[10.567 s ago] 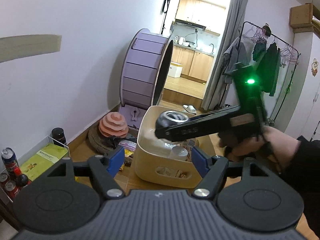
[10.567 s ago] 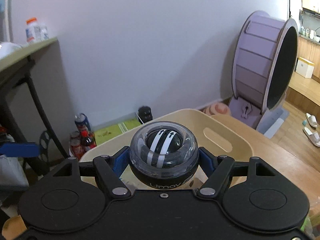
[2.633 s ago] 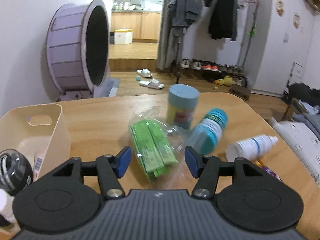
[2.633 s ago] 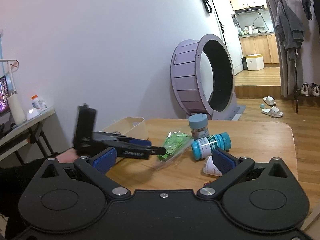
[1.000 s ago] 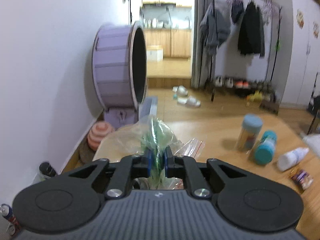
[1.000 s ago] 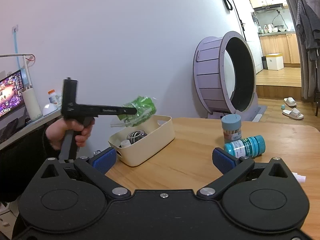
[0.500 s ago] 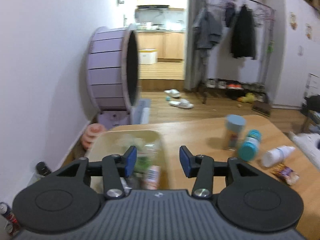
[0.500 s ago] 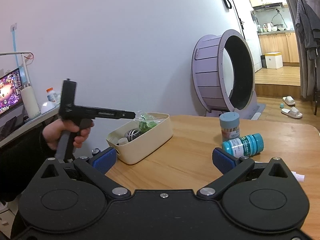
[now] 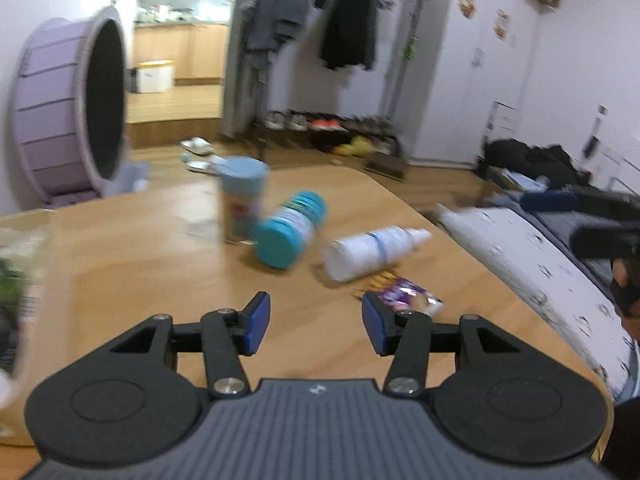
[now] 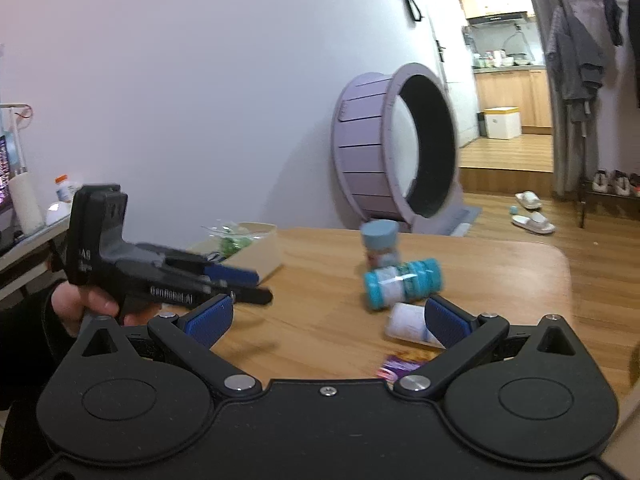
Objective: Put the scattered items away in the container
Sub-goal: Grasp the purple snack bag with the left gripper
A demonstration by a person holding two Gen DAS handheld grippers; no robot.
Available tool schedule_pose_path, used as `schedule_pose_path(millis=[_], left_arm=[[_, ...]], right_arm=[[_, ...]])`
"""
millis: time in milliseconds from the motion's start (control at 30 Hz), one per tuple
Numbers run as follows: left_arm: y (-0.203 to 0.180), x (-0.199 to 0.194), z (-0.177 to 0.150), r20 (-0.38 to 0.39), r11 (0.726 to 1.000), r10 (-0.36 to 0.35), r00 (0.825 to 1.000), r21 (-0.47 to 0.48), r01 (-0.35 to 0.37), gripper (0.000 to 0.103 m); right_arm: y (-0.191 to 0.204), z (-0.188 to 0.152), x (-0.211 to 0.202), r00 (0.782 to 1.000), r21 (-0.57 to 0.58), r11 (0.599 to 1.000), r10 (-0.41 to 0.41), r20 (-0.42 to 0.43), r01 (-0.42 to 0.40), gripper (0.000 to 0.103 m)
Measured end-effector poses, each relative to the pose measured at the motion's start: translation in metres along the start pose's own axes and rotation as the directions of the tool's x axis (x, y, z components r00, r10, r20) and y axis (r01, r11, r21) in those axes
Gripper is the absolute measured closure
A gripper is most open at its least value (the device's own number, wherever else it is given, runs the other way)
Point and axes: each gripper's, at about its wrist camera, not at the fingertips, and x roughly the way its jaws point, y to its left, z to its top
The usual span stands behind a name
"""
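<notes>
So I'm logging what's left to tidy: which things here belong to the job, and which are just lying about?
Job:
cream container
upright blue-capped jar
teal bottle on its side
white bottle on its side
purple packet
left gripper and right gripper, both open

Lying about:
purple wheel
slippers
clothes rack

Your left wrist camera looks low across the table (image 9: 120, 248), somewhat blurred, toward the clothes rack. Your right wrist camera faces the purple wheel (image 10: 396, 160) from the opposite side. Both share the teal-capped bottle (image 9: 290, 228) (image 10: 402, 282).
</notes>
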Motion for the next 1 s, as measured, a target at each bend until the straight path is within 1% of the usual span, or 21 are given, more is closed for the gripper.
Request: schedule_pose_path(millis=[100,200,367,400,533,633,700,767,833,867,933,967,1000], left_arm=[[-0.016,0.022,-0.002,-0.023,0.998,-0.053,0.998,0.020,0.054,0.052],[-0.031,0.043,-0.003,-0.062,0.994,-0.101,0.993,0.037,0.103,0.052],[-0.047,0.068,-0.001,-0.078,0.993,-0.116,0.990,0.027,0.118,0.050],[-0.050,0.072,0.000,-0.081,0.993,-0.112,0.990,0.031,0.115,0.050],[-0.057,0.087,0.001,-0.089,0.996,-0.061,0.994,0.062,0.067,0.048],[-0.057,0.092,0.003,-0.103,0.996,-0.071,0.992,0.049,0.076,0.045],[-0.058,0.098,0.003,-0.120,0.996,-0.064,0.991,0.052,0.070,0.042],[-0.061,0.099,0.001,-0.114,0.995,-0.051,0.992,0.076,0.060,0.038],[-0.063,0.100,-0.001,-0.102,0.995,-0.042,0.994,0.083,0.051,0.037],[-0.065,0.100,-0.001,-0.096,0.995,-0.039,0.995,0.084,0.047,0.038],[-0.068,0.099,-0.005,-0.084,0.992,-0.033,0.996,0.121,0.044,0.041],[-0.070,0.098,-0.008,-0.078,0.990,-0.026,0.997,0.136,0.036,0.044],[-0.070,0.096,-0.009,-0.072,0.989,-0.019,0.997,0.146,0.030,0.052]], right_arm=[[-0.010,-0.002,-0.008,0.999,0.025,0.999,-0.035,0.007,0.035,0.000],[-0.018,-0.004,-0.012,0.998,0.041,0.997,-0.061,0.011,0.061,0.000],[-0.021,-0.006,-0.012,0.998,0.040,0.997,-0.067,0.005,0.066,0.000],[-0.021,-0.006,-0.012,0.998,0.036,0.997,-0.068,0.002,0.068,0.000],[-0.022,-0.008,-0.014,0.997,0.028,0.997,-0.075,-0.003,0.075,0.000],[-0.025,-0.008,-0.022,0.997,0.040,0.996,-0.077,0.013,0.077,0.000],[-0.028,-0.007,-0.024,0.996,0.048,0.996,-0.081,0.020,0.080,0.000],[-0.029,-0.008,-0.027,0.996,0.054,0.995,-0.085,0.024,0.084,0.000],[-0.029,-0.008,-0.025,0.996,0.054,0.995,-0.088,0.021,0.087,0.000],[-0.029,-0.008,-0.024,0.996,0.052,0.995,-0.087,0.019,0.086,0.000],[-0.028,-0.008,-0.022,0.996,0.047,0.995,-0.086,0.016,0.086,0.000],[-0.028,-0.008,-0.022,0.996,0.045,0.995,-0.086,0.016,0.085,0.000],[-0.028,-0.008,-0.022,0.996,0.045,0.996,-0.084,0.016,0.083,0.000]])
